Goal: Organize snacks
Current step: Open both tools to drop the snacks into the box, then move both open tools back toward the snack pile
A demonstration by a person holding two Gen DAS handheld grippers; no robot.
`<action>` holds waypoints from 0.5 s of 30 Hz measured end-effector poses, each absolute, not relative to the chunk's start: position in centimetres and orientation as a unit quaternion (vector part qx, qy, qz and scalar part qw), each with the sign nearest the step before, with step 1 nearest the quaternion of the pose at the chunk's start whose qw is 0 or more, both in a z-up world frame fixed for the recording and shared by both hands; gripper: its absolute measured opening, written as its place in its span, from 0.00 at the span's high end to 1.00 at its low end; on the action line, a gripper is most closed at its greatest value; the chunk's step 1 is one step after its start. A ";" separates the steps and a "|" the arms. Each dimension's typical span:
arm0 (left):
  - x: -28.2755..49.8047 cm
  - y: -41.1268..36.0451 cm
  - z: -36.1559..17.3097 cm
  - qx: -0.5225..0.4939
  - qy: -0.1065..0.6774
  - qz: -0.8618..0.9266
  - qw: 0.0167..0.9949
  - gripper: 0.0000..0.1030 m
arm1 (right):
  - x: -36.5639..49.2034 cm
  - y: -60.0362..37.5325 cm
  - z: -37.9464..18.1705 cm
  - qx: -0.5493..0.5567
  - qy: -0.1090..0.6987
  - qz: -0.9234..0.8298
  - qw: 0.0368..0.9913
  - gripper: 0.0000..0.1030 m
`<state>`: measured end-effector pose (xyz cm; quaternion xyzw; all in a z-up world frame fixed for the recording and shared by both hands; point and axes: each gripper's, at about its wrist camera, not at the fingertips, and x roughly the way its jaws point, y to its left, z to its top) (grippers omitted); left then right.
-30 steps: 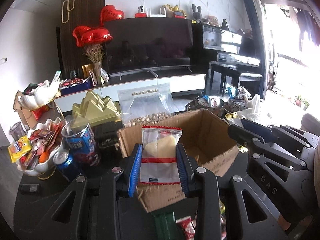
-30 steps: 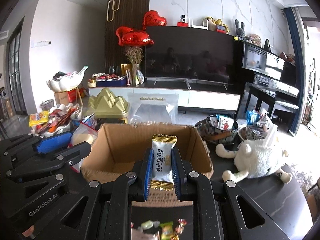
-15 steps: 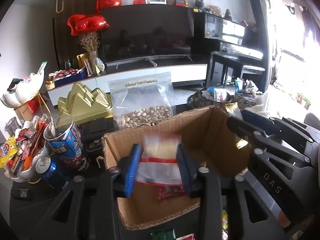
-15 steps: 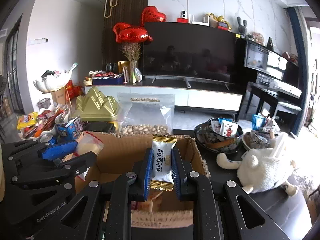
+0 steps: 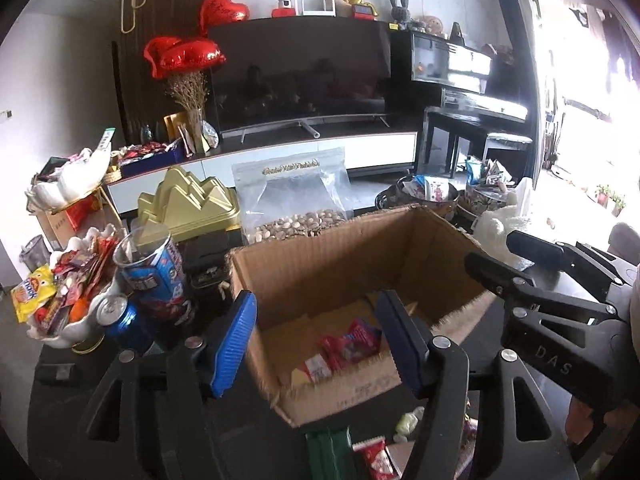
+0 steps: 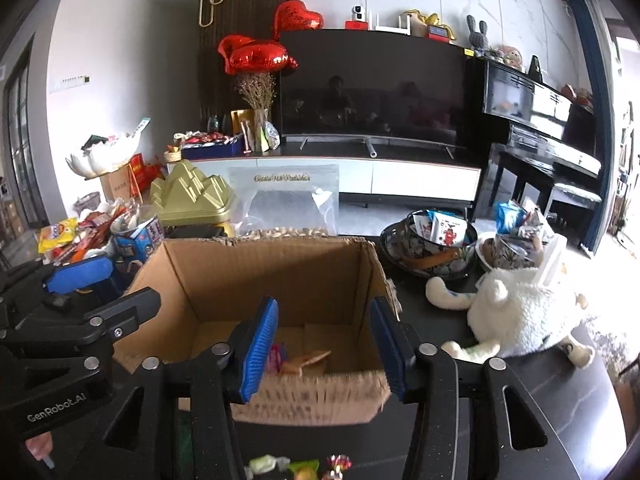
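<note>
An open cardboard box (image 5: pixel 320 264) stands on the dark table; it also shows in the right wrist view (image 6: pixel 256 276). My left gripper (image 5: pixel 320 344) is open and empty over the box's near edge. My right gripper (image 6: pixel 324 352) is open and empty over the box's near wall. Snack packets lie on the box floor: a red packet (image 5: pixel 352 342) and a red-and-white packet (image 5: pixel 316 366) in the left wrist view, a tan packet (image 6: pixel 306 360) and a pink one (image 6: pixel 276 358) in the right wrist view. Loose wrapped sweets (image 6: pixel 296 466) lie on the table in front of the box.
A bag of nuts (image 5: pixel 294 196) and a gold tin (image 5: pixel 188 204) stand behind the box. A white bowl of snacks (image 5: pixel 68 300), a blue tube (image 5: pixel 154 276) and a can (image 5: pixel 120 318) are at left. Dark bowls (image 6: pixel 432 244) and a plush toy (image 6: pixel 516 312) are at right.
Both grippers moved forward over the box and opened. The red-and-white packet left the left gripper and the white-and-gold packet left the right gripper; both dropped into the box.
</note>
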<state>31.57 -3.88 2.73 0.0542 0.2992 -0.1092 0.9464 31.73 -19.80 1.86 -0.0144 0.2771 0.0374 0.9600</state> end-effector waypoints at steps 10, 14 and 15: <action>26.3 -2.4 3.8 0.032 0.292 -0.093 0.951 0.35 | 26.0 -18.8 3.0 -0.022 0.262 0.043 0.964 0.45; 24.2 -2.1 3.6 0.030 0.289 -0.090 0.952 0.35 | 24.1 -18.5 3.0 -0.020 0.263 0.047 0.963 0.44; 23.9 -2.1 3.6 0.030 0.290 -0.090 0.952 0.33 | 23.7 -18.5 3.0 -0.018 0.264 0.049 0.963 0.44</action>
